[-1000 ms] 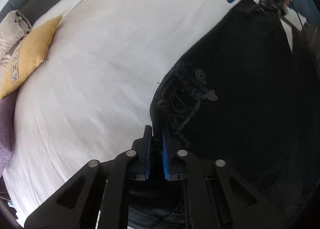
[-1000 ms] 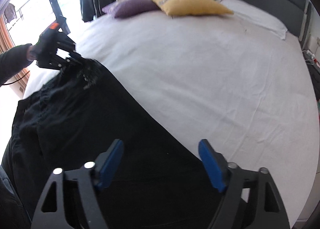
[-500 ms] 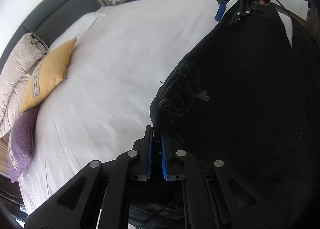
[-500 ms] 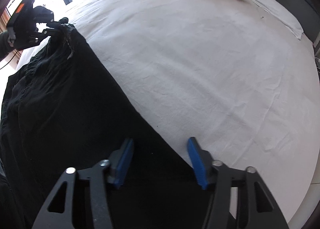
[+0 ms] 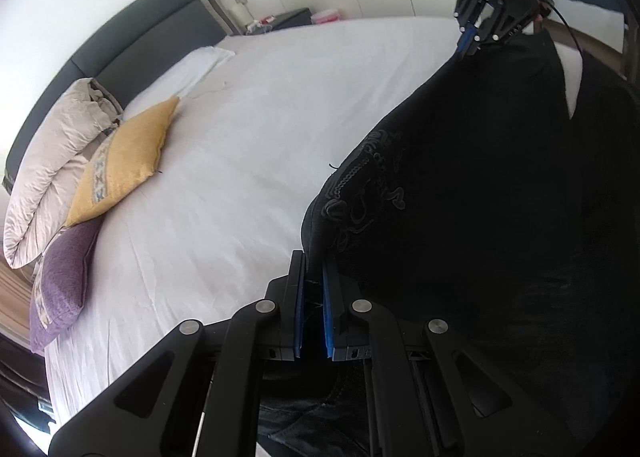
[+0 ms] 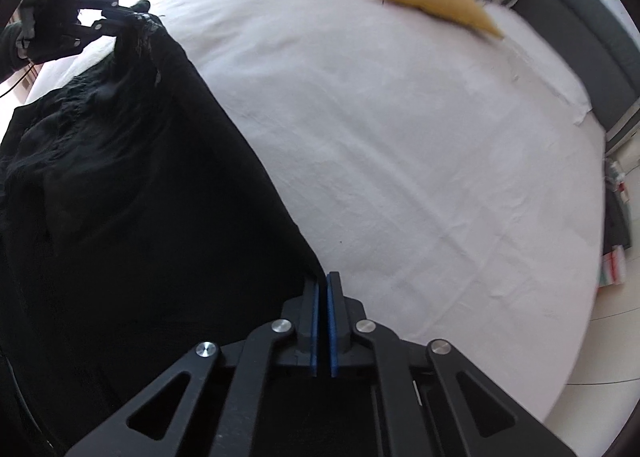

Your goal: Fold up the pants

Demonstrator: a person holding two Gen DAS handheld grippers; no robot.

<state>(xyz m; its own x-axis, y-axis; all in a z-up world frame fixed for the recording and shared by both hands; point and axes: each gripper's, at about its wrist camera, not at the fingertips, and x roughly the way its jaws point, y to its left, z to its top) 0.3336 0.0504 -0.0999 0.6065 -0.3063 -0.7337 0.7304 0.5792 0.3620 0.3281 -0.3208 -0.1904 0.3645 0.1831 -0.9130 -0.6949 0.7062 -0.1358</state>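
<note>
Left gripper [image 5: 313, 277]: fingers together, clamped on an edge of the black pants [image 5: 480, 185], as it was a second ago. The cloth rises straight ahead of it and spreads to its right; the embroidered patch [image 5: 362, 193] sits just ahead and right of its tips. To its left lies the white bed [image 5: 240, 105]; further left, near the grey headboard [image 5: 132, 41], are a folded duvet [image 5: 52, 161], a yellow cushion [image 5: 124, 165] and a purple cushion [image 5: 64, 281].

Right gripper [image 6: 322, 289]: this is the change. One second ago its fingers stood wide apart over the cloth, half a second ago they were narrower, and now they are together with the pants' edge [image 6: 304, 257] pinched between the pads. The pants [image 6: 140, 197] fill the area ahead and to its left; bare bed sheet [image 6: 400, 157] is ahead and to its right. In the left wrist view the same gripper [image 5: 470, 39] shows far ahead and right, at the far end of the garment.

Reading: both ends of one long edge are now held, and the cloth runs between the two grippers. Judged ready for the first fold or for a spread onto the bed; no fold is made yet. Risk: the right pinch is close to the hem and may slip under tension.
</note>
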